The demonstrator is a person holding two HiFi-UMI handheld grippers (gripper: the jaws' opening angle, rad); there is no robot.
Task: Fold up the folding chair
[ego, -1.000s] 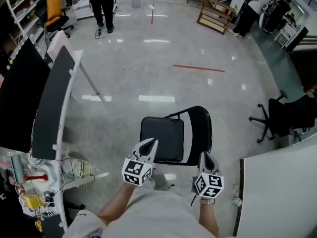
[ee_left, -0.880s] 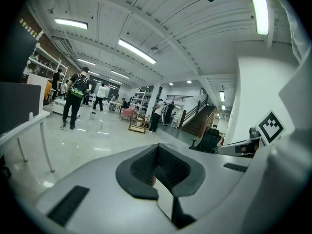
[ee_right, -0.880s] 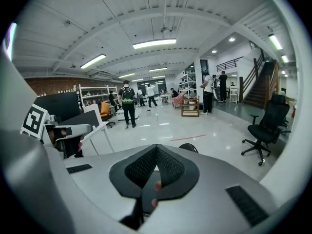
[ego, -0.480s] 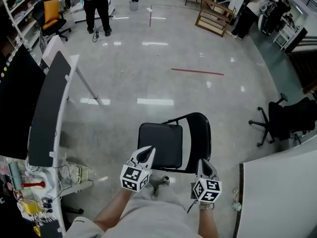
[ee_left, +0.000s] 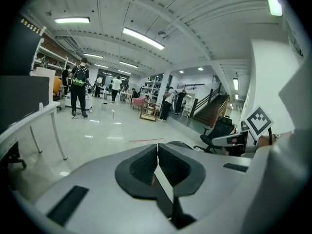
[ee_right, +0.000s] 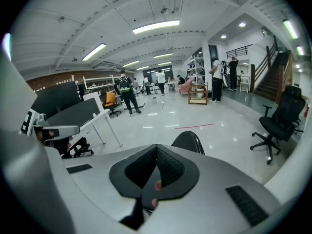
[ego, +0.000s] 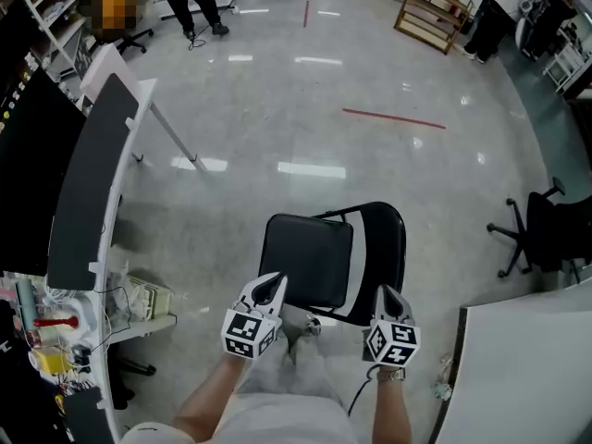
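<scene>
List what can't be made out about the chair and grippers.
Legs and hinge of the folding chair: head view, hidden under its seat.
Contact between left gripper, right gripper and chair: head view, steep angle gives no depth.
Chair in both gripper views: mostly hidden behind gripper bodies.

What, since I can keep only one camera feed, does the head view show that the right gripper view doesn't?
Only the head view: the folding chair's seat, still unfolded, and the person's forearms.
Only the right gripper view: the ceiling lights, the staircase, and a close look at the right gripper, its jaws shut on nothing.
Both: the chair's backrest, the left gripper, the red tape line on the floor and the black office chair.
</scene>
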